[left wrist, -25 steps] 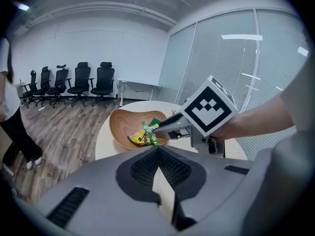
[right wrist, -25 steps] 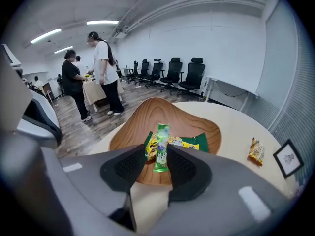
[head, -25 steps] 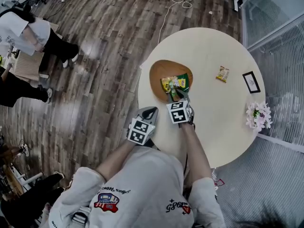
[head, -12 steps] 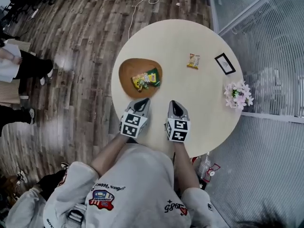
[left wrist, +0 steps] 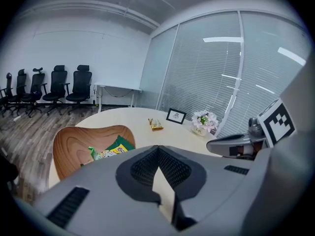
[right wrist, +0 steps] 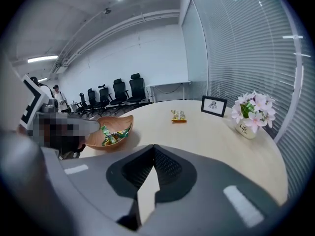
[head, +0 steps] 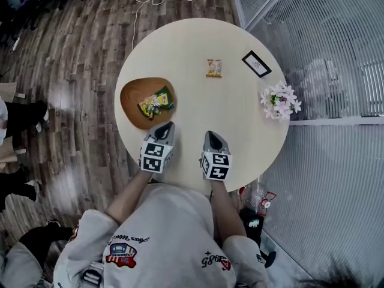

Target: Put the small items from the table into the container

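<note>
Both my tools sit at the near edge of the table (head: 198, 110). Left gripper (head: 169, 126) and right gripper (head: 210, 135) both have jaws together, nothing between them. Wooden bowl (head: 129, 98) is just ahead of the left one, with green and yellow packets (head: 155, 102) already inside. One snack packet (head: 213, 68) is left, lying flat well beyond the right gripper, near the picture frame (head: 256, 63). It's probably light, crinkly and slick with soft contents. I'd open up, come in low and pinch across its short width or on an end seal.
</note>
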Demonstrator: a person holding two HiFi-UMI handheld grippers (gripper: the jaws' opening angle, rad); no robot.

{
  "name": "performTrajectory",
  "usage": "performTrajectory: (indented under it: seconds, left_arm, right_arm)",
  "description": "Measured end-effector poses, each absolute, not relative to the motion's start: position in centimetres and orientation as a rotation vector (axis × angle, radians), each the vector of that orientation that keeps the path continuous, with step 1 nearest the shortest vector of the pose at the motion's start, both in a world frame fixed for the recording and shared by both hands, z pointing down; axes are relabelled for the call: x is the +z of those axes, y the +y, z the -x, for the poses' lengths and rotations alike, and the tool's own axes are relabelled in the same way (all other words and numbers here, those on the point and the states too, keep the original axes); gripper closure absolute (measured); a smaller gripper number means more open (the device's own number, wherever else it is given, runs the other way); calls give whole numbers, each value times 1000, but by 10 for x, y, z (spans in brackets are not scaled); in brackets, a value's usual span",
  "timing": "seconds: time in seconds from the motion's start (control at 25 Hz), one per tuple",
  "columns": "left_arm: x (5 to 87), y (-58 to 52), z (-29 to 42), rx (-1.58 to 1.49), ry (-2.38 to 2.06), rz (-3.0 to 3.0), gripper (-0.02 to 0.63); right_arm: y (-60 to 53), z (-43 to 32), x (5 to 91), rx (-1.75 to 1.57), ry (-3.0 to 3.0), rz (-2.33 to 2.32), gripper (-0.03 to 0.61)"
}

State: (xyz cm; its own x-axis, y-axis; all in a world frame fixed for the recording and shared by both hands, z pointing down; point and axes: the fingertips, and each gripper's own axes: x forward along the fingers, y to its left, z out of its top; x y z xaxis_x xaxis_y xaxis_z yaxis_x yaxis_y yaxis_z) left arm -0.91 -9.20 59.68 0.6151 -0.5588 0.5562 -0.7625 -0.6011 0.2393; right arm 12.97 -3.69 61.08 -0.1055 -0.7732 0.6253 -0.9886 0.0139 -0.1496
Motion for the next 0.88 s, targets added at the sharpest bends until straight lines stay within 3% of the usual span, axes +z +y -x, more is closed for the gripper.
performTrajectory:
  seconds: [0.6, 0.72, 0.88]
  left_arm:
    - [566, -133, -12, 520, -1047, -2386, 606]
    - [566, -142, -12, 518, -1065, -2380, 607]
    - [571, -144, -3, 533, -1074, -2367, 606]
  right_arm:
    - [-216, -175, 631, 682, -1916, -1814, 557]
    - [-267, -191, 644, 656, -1885, -1834, 426]
    - [-321, -213, 667, 687, -1853, -1901, 322]
